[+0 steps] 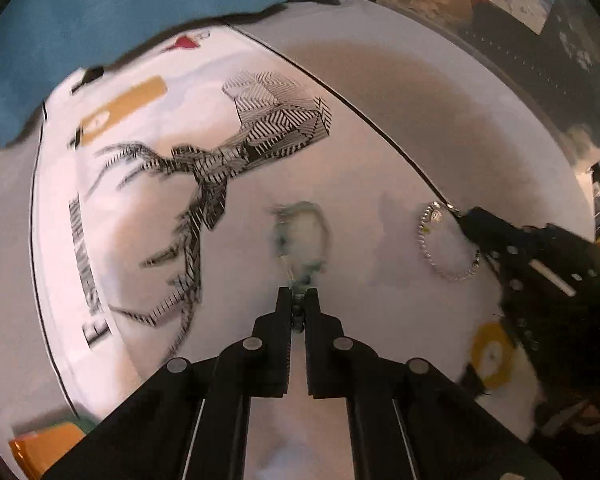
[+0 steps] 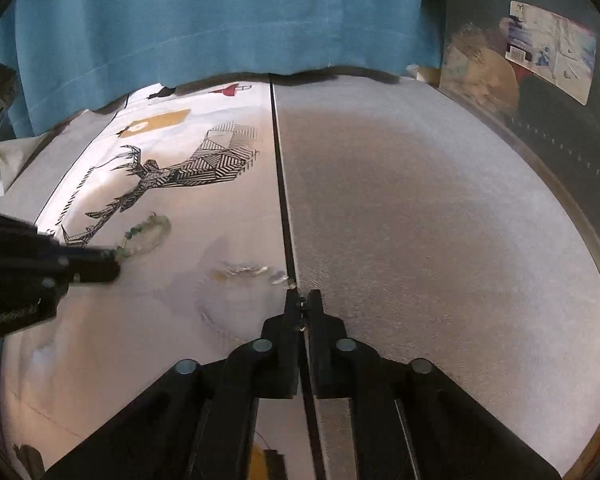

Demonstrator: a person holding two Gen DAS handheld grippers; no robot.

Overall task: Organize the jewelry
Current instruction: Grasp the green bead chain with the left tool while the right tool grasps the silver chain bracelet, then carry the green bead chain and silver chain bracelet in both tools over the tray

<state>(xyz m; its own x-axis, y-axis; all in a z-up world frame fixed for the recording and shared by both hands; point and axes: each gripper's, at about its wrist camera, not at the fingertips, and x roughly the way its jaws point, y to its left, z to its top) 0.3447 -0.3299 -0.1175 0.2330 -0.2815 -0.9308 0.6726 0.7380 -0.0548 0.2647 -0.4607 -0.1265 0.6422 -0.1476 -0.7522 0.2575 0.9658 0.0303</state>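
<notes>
On the left, the left gripper (image 1: 298, 292) has its jaws pinched on the near end of the greenish beaded bracelet (image 1: 300, 236), whose loop lies blurred on the printed cloth (image 1: 148, 208) beside the striped deer print (image 1: 228, 148). The bite looks thin — only a bead or two sits between the tips — so a quick lift could let the strand slip out, or drag the cloth and scatter what lies on it. Further right, the silver beaded bracelet (image 1: 448, 240) rests as an open ring with a small charm at its top, near the dark seam (image 1: 380, 128). The right gripper (image 2: 304, 298) is closed on that bracelet's edge — its hold looks just as slight, and a pull across the seam could snag the fine links.
</notes>
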